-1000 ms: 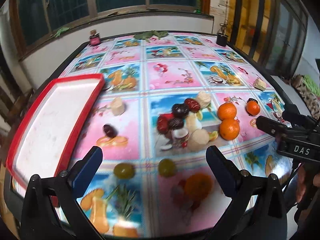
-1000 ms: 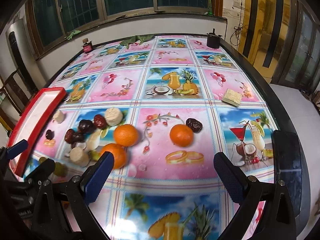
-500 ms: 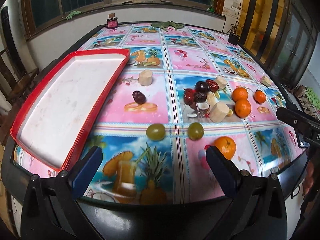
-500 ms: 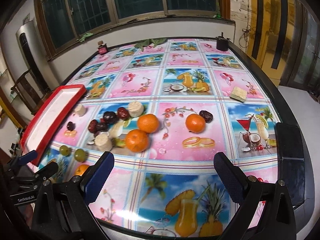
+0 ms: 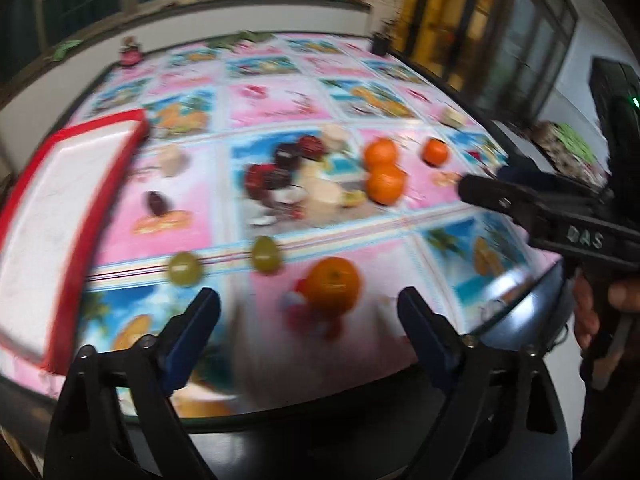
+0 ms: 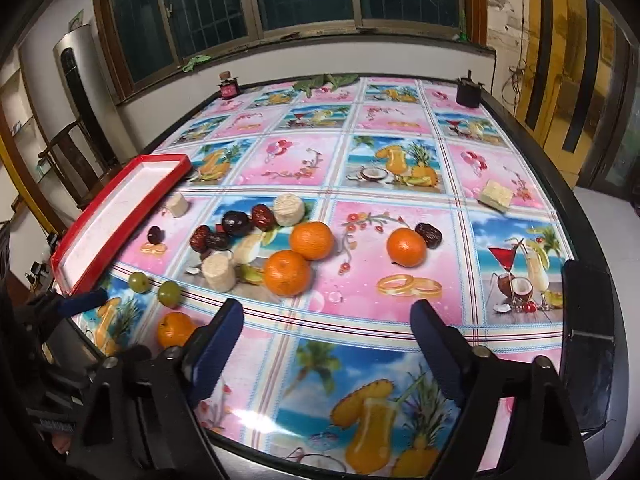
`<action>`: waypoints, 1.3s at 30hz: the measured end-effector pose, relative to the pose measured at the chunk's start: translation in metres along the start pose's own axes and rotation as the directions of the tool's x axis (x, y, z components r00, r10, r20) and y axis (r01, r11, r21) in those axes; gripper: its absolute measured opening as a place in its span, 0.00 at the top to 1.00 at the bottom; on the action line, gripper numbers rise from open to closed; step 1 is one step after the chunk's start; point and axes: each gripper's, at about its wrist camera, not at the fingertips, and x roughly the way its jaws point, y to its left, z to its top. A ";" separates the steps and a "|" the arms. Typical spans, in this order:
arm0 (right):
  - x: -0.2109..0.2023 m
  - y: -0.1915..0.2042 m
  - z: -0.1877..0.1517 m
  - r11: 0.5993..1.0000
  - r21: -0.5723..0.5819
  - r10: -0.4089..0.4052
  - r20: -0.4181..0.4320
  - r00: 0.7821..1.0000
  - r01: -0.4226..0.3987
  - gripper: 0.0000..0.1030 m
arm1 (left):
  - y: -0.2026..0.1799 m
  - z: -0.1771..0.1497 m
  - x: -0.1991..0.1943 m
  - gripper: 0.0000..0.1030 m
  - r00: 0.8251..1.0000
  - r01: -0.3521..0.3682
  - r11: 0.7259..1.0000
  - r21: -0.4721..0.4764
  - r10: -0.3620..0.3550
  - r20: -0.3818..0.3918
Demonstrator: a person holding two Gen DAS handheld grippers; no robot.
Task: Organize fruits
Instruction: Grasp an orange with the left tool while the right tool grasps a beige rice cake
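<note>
Fruit lies loose on the picture-printed tablecloth. My left gripper point(image 5: 308, 300) hovers over the near edge, its jaws closing on nothing, with an orange point(image 5: 334, 282) just beyond them. Two green grapes point(image 5: 184, 268) lie left of that orange. This view is blurred. My right gripper point(image 6: 327, 312) also has its jaws closing with nothing between them, short of two oranges point(image 6: 287, 273) and a third orange point(image 6: 406, 247). Dark dates point(image 6: 236, 224) and pale cylinder pieces point(image 6: 218, 272) cluster left of them. The red tray point(image 6: 120, 208) with a white floor sits at the table's left.
A pale block point(image 6: 496, 196) lies far right, and a black flat slab point(image 6: 586, 344) rests on the right edge. A small jar point(image 6: 229, 89), green leaves point(image 6: 326, 80) and a black pot point(image 6: 467, 94) stand along the far edge. A hand holds the right gripper's handle point(image 5: 600, 312).
Both grippers' jaws have narrowed. The left view has swung and blurred, bringing the near orange close to its fingertips. The right view has shifted only slightly.
</note>
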 end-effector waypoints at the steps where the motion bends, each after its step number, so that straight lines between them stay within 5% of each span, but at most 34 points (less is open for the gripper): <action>1: 0.001 -0.003 0.000 1.000 0.006 0.000 -0.005 1.000 0.000 0.22 | -0.004 0.002 0.002 0.22 1.000 0.012 1.000 0.010 -0.012 -0.007; 10: 0.004 -0.019 0.009 0.998 0.044 0.046 -0.023 0.999 -0.045 0.25 | -0.013 0.011 0.027 0.66 0.998 0.040 0.999 0.028 -0.038 -0.051; 15: 0.016 0.013 0.018 0.986 -0.013 0.164 -0.065 0.984 -0.165 0.39 | 0.000 0.010 0.025 0.67 0.996 0.075 0.997 -0.025 -0.076 -0.052; 22: 0.041 0.065 0.021 0.960 -0.114 0.241 -0.141 0.960 -0.257 0.47 | 0.018 0.000 0.015 0.67 0.995 0.078 0.995 -0.067 -0.082 -0.059; 30: 0.078 0.087 0.025 0.957 -0.148 0.219 -0.201 0.955 -0.251 0.55 | 0.036 -0.007 0.010 0.67 0.994 0.089 0.990 -0.107 -0.095 -0.055; 36: 0.090 0.089 0.023 0.961 -0.151 0.195 -0.226 0.954 -0.233 0.75 | 0.038 -0.009 0.013 0.66 0.992 0.100 0.990 -0.102 -0.107 -0.065; 39: 0.090 0.089 0.023 0.961 -0.149 0.197 -0.223 0.955 -0.233 0.75 | 0.038 -0.010 0.012 0.67 0.992 0.102 0.990 -0.101 -0.108 -0.064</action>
